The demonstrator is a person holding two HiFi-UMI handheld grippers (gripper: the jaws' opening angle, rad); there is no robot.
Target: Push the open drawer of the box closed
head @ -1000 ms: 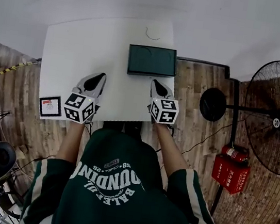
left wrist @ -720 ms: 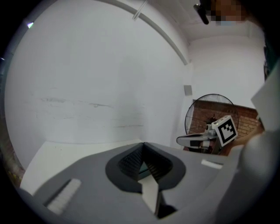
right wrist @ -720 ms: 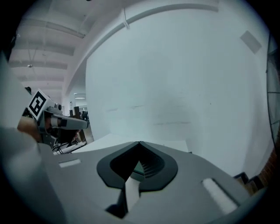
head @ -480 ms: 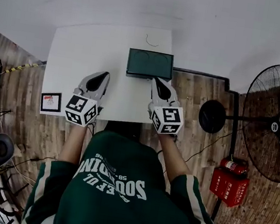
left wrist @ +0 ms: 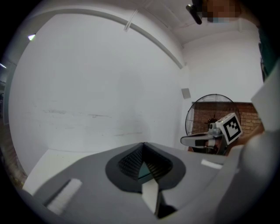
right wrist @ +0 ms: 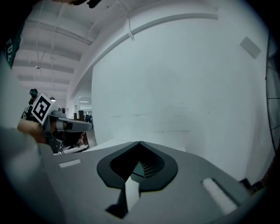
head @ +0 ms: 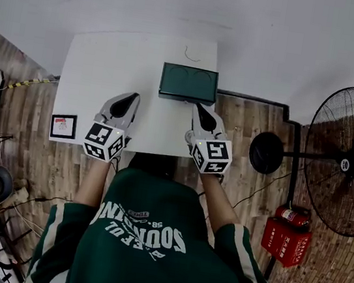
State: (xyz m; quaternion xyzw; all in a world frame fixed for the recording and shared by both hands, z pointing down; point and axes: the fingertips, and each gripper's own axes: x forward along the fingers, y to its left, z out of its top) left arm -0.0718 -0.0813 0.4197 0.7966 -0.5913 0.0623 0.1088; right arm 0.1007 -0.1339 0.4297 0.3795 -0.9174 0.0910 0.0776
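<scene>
A dark green box (head: pixel 188 84) stands at the far right of the white table (head: pixel 95 72); from above I cannot tell how its drawer stands. My left gripper (head: pixel 129 98) is held shut over the table's near middle, left of the box and apart from it. My right gripper (head: pixel 200 109) is shut too, its tip just short of the box's near right corner. In the left gripper view the left gripper (left wrist: pixel 143 144) has its jaws meeting in a point, with nothing between them. In the right gripper view the right gripper (right wrist: pixel 139 142) is closed the same way, with a sliver of green box (right wrist: pixel 139 169) behind.
A small card with red print (head: pixel 63 126) lies at the table's near left corner. A standing fan (head: pixel 352 160) with a round base (head: pixel 266 152) and a red extinguisher box (head: pixel 289 235) are on the wooden floor to the right. A white wall rises behind the table.
Both grippers have risen off the table toward the head camera and tilted slightly. They stay shut. The box has not moved.
</scene>
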